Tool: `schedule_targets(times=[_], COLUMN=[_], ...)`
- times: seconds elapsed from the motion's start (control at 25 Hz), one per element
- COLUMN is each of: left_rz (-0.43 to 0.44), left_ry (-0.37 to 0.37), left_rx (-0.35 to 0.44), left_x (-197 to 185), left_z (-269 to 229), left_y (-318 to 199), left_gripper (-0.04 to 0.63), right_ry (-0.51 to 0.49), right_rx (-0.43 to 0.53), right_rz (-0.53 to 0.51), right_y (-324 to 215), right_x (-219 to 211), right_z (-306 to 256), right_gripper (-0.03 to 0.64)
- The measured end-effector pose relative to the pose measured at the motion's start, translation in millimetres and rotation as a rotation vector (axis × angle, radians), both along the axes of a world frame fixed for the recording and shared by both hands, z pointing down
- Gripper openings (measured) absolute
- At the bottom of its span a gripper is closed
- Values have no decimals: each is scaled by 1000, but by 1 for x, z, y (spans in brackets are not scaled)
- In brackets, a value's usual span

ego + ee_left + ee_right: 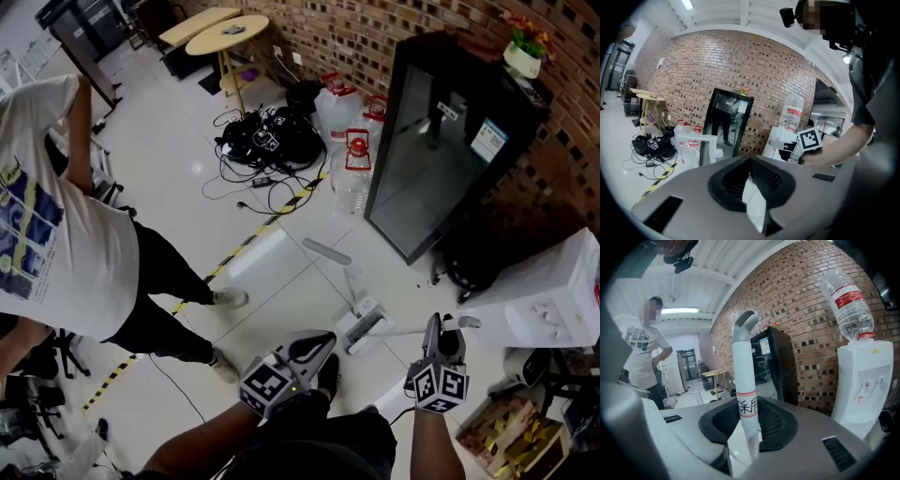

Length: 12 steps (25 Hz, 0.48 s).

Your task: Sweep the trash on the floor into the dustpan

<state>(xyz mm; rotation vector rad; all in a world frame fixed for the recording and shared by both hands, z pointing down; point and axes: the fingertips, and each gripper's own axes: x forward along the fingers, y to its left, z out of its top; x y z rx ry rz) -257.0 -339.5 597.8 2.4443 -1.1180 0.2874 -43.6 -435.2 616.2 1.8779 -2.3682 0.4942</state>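
A white upright dustpan [356, 319] with a long handle [327, 251] stands on the pale floor ahead of me. Its handle also shows in the left gripper view as a white bar [696, 139]. My right gripper [433, 330] is shut on the grey-white broom handle [743, 380], which carries a red-edged label and ends in a loop. In the head view the broom handle [403, 332] runs from the gripper toward the dustpan's base. My left gripper [319, 345] is held low beside the dustpan, open, with only floor between its pads [771, 180]. A few dark specks [431, 277] lie by the black cabinet.
A black glass-door cabinet [441, 141] stands ahead, with large water bottles [349, 150] and a tangle of cables [262, 141] to its left. A person in a white T-shirt [56, 244] stands at left. A water dispenser [553, 291] is at right. Yellow-black tape [234, 251] crosses the floor.
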Motion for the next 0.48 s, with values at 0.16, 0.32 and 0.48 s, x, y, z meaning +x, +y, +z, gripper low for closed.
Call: schedule_targets(times=[0.16, 0.32, 0.48], left_rz=[44, 73, 112], left_ry=[7, 8, 5], left_rx=[17, 53, 125], left_x=[26, 59, 106], left_z=[-14, -42, -77], left_y=[7, 27, 62], left_gripper=[25, 24, 24], right_ry=[-13, -49, -47], right_rx=[2, 64, 161], right_rz=[36, 44, -3], right_y=[35, 81, 133], right_x=[33, 67, 98], right_z=[-16, -65, -126], right_gripper=[110, 109, 110])
